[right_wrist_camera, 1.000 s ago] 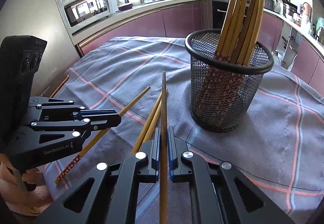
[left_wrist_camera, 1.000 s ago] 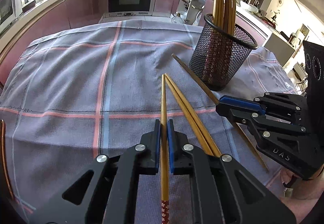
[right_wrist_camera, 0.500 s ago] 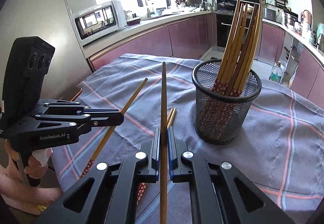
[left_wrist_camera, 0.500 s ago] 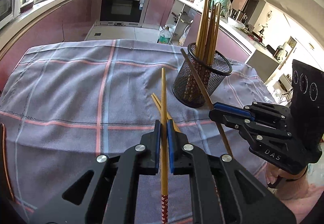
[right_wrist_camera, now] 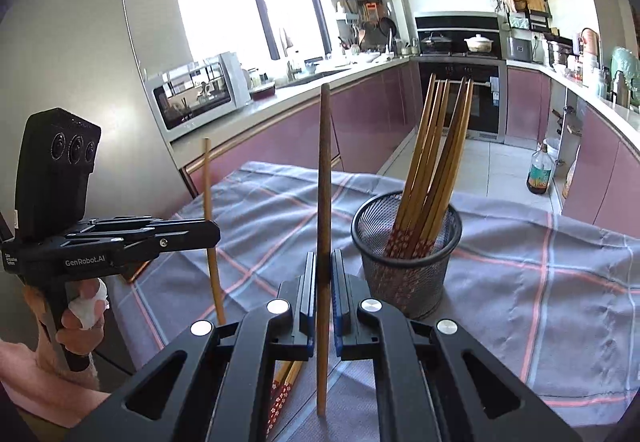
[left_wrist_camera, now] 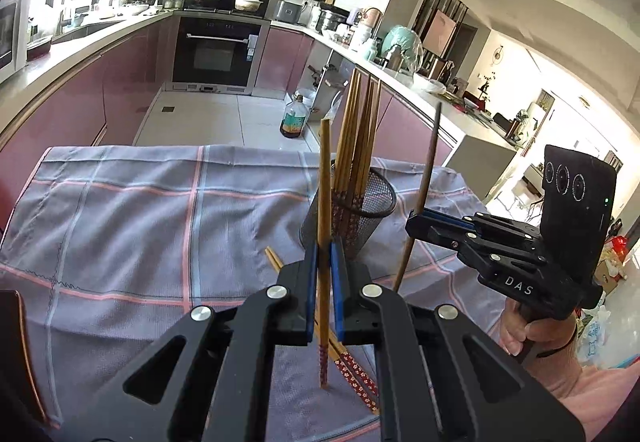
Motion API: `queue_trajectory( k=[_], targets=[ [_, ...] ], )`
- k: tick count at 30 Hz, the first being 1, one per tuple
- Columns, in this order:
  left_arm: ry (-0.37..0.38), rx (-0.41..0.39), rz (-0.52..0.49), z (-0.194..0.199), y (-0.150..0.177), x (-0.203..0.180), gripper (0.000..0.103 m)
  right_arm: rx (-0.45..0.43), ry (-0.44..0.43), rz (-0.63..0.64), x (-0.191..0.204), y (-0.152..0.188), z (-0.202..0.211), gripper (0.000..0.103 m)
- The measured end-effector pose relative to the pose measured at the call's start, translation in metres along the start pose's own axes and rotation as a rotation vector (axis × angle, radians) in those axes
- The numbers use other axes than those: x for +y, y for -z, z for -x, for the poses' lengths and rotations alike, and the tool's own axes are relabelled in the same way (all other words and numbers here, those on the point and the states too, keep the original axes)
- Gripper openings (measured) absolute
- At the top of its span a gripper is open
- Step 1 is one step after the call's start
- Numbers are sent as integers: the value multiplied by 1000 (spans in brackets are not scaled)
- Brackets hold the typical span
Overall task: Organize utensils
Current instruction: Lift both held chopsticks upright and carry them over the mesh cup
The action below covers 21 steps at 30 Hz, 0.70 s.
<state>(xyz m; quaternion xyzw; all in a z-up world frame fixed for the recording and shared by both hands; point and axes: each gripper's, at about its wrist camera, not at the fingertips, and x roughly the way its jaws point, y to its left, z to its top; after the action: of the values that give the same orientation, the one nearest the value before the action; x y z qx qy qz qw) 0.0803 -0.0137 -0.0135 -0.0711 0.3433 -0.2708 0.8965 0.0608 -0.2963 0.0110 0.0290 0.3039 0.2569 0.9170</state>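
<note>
My left gripper (left_wrist_camera: 324,254) is shut on a wooden chopstick (left_wrist_camera: 324,178) held nearly upright above the cloth. My right gripper (right_wrist_camera: 324,266) is shut on a second chopstick (right_wrist_camera: 324,170), also nearly upright. Each gripper shows in the other's view: the right gripper (left_wrist_camera: 416,224) at the right, the left gripper (right_wrist_camera: 212,232) at the left. A black mesh cup (right_wrist_camera: 408,274), also seen as the cup (left_wrist_camera: 372,202), holds several chopsticks and stands just beyond both grippers. Two more chopsticks (left_wrist_camera: 352,370) lie on the cloth below.
A grey checked cloth (left_wrist_camera: 140,218) covers the table. Beyond its far edge lie the kitchen floor and a bottle (left_wrist_camera: 294,120). Purple cabinets, an oven and a microwave (right_wrist_camera: 196,92) line the walls. A hand (right_wrist_camera: 80,316) grips the left handle.
Both grippers have risen with their chopsticks, which now stand steeper and clear of the cloth. The mesh cup looks smaller and lower in both views.
</note>
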Motion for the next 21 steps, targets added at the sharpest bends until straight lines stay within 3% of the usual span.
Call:
queue_trajectory(
  k=[21],
  targets=[
    [45,-159,-56,26,-78,-35,7,-173,44,23,-22,-55,45,6]
  ],
)
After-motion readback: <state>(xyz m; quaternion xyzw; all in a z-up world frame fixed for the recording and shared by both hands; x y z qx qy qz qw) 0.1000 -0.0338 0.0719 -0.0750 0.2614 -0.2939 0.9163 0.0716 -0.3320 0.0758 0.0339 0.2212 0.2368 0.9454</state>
